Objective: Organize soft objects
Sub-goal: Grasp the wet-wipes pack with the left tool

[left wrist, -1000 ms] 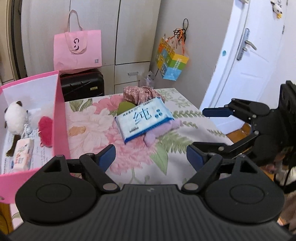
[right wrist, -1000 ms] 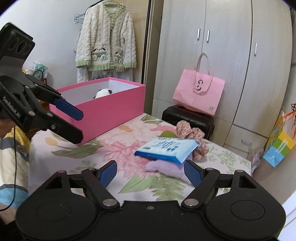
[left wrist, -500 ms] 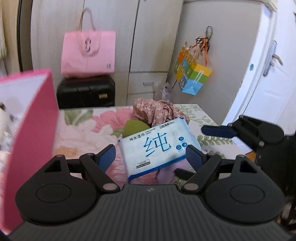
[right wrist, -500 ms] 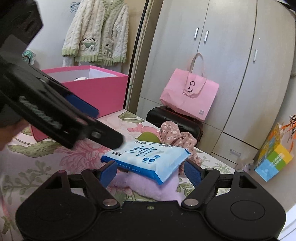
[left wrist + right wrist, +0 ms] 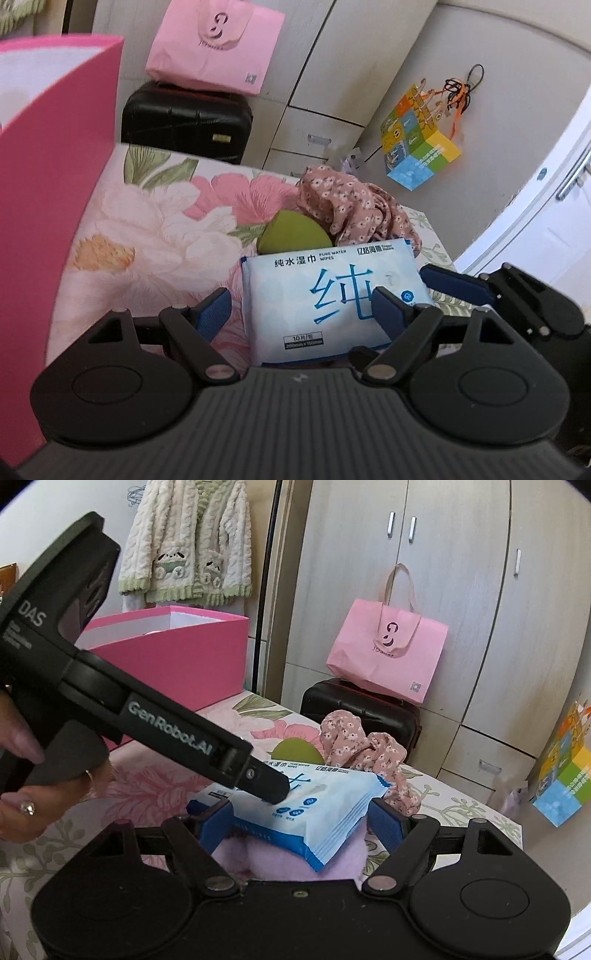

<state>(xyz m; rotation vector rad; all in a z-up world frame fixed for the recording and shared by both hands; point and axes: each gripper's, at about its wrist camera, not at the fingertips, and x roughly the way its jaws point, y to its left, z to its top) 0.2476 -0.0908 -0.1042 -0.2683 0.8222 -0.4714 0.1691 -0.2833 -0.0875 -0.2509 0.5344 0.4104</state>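
Both claws closer around wipes pack (image 5: 325, 299)

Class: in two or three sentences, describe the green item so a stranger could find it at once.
Start at the floral-covered table beside the pink box. The green sponge lies between the wipes pack and floral scrunchie. Only it is plain olive and wedge-shaped.

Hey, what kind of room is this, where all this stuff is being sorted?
Most likely a bedroom at home. A tall wardrobe lines the wall, a fluffy cardigan hangs on a hanger, and a black suitcase stands beside the flower-print surface, which may be a bed.
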